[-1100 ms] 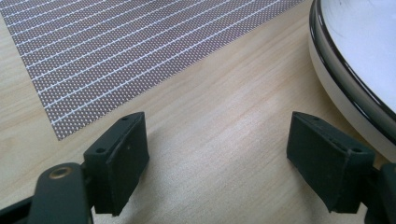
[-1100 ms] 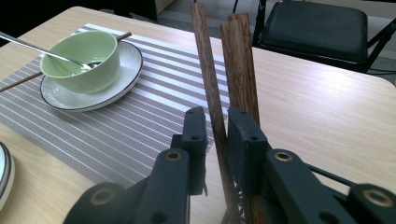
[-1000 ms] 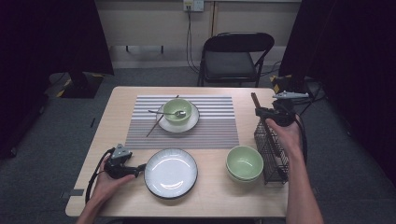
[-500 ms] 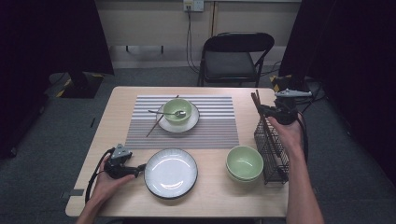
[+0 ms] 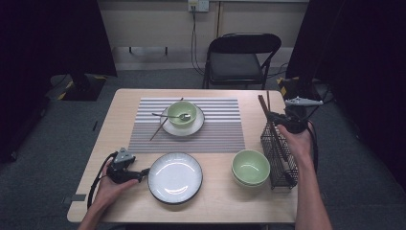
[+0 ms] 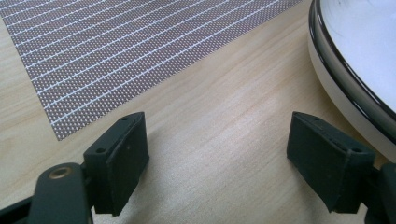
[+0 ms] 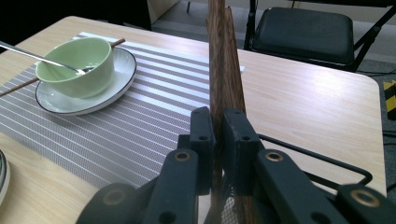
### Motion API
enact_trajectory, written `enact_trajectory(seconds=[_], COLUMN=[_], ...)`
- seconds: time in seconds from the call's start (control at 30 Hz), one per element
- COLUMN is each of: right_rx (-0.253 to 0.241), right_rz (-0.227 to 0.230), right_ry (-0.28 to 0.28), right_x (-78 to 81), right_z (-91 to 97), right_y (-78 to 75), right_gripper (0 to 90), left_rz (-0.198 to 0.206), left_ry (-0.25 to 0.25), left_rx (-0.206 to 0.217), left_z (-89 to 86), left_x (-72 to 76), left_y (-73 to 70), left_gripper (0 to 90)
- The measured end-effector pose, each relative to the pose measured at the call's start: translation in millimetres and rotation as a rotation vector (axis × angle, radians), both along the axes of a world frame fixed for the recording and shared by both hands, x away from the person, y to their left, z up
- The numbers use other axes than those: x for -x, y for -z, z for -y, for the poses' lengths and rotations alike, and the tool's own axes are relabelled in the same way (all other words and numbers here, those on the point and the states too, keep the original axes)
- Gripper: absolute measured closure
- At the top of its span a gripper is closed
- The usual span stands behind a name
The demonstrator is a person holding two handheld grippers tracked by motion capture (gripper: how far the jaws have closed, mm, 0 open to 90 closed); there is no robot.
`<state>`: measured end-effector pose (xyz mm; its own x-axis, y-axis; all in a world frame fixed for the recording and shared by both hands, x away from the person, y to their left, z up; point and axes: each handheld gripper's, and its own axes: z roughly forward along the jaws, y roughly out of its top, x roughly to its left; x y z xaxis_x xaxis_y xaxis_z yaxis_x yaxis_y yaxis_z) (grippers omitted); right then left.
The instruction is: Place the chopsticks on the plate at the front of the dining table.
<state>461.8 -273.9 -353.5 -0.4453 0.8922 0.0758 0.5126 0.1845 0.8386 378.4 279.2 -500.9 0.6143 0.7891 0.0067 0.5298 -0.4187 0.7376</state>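
Left gripper [image 5: 141,174] rests low on the pale wooden table [image 5: 119,108], jaws wide apart with nothing between them, just beside the rim of the empty white plate with a dark edge [image 5: 174,177] and near a corner of the grey striped placemat [image 6: 116,56]. It plays no part in the step in hand.

At centre, a green bowl holding a metal spoon [image 5: 182,114] sits on a saucer on the mat; one brown chopstick [image 5: 160,125] lies against that saucer. A second, empty green bowl [image 5: 250,167] stands beside the black wire cutlery basket [image 5: 280,153].

Right gripper [image 7: 217,128] has just been closing — its pads are now clamped on the dark wooden chopsticks [image 7: 224,56] standing upright in the basket.

Judgement: lift straight up along the sticks' length until the tips clear the wire rim — any sideways pull could tip the basket or split the pair.
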Motion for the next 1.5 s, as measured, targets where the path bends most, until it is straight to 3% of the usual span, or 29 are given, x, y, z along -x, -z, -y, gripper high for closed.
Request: enact_trajectory(seconds=[0.2,0.43,0.77,0.93,1.5], right_rx=[0.020,0.031,-0.034,-0.045,-0.079], right_rz=[-0.026,-0.022,0.066,0.072,0.174], right_ry=[0.007,0.022,0.008,0.005,-0.038], right_x=[-1.3,-3.2,-2.2,-5.1,-4.9], right_z=[-1.1,-2.7,-1.7,-1.1,-9.6], right_y=[1.5,0.2,-15.8,-17.7,-50.4], right_gripper=[83.8,85.1,85.3,85.4,85.7], left_rz=[0.001,0.001,0.000,0.000,0.001], left_ry=[0.000,0.000,0.000,0.000,0.000], left_rx=[0.000,0.001,0.001,0.000,0.001], left_z=[0.0,0.0,0.0,0.0,0.0], left_x=[0.0,0.0,0.0,0.0,-0.1], left_y=[0.0,0.0,0.0,0.0,0.0], left_gripper=[20.1,20.2,20.1,20.1,20.1])
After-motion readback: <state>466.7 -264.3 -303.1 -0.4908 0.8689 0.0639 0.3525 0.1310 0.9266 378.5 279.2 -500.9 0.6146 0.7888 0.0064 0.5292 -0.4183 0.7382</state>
